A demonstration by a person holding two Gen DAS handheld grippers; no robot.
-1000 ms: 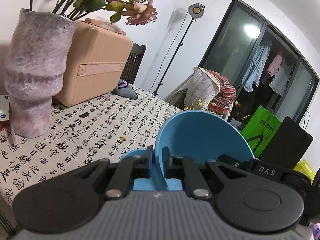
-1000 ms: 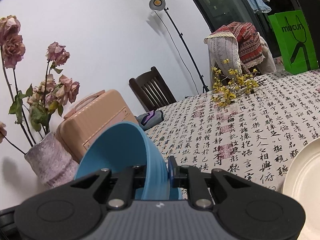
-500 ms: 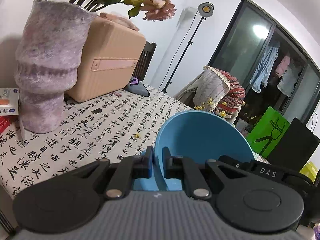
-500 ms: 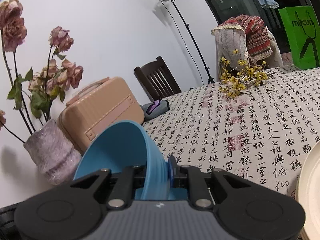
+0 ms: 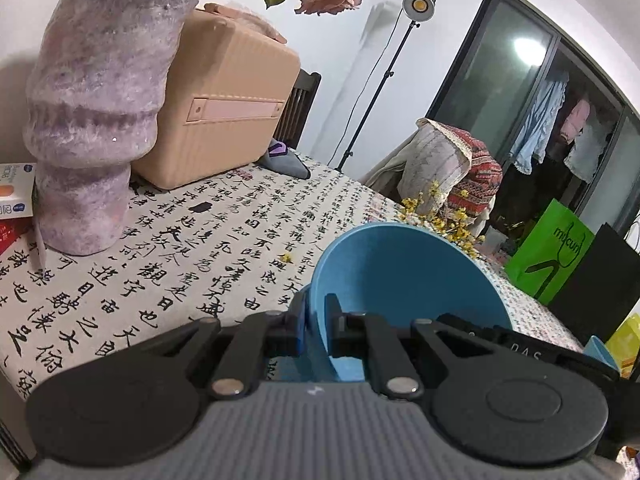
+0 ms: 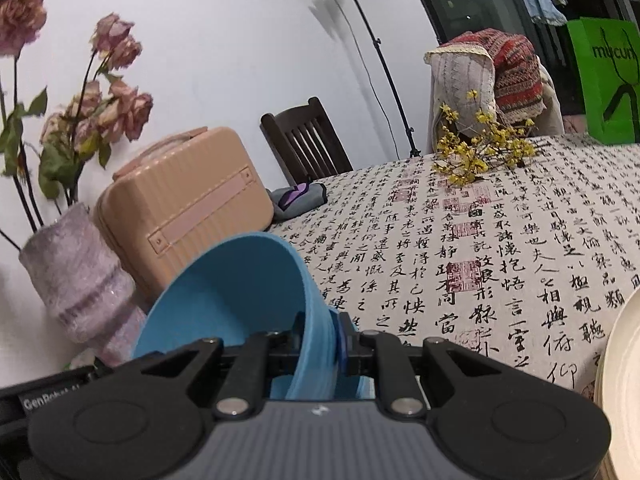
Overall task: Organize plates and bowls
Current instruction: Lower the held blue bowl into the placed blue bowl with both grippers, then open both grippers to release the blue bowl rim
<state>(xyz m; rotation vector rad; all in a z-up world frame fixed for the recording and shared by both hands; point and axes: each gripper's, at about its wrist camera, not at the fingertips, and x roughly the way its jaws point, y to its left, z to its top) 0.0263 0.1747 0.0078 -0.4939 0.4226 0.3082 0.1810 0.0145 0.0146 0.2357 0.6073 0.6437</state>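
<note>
Over the tablecloth, both grippers have sunk lower w/ one blue bowl: left gripper pinches its rim at 9 o'clock, right gripper at 3. I judge set-down approaching.

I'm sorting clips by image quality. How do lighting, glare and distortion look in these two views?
Left wrist view: sharp and evenly lit; the floor lamp glows without flare, a bright ceiling light reflects in the glass door, and fisheye bends the door frame. Right wrist view: also sharp; the lamp stand casts a soft shadow on the wall, and the cream plate at the right edge is bright, nearly washed out.
</note>
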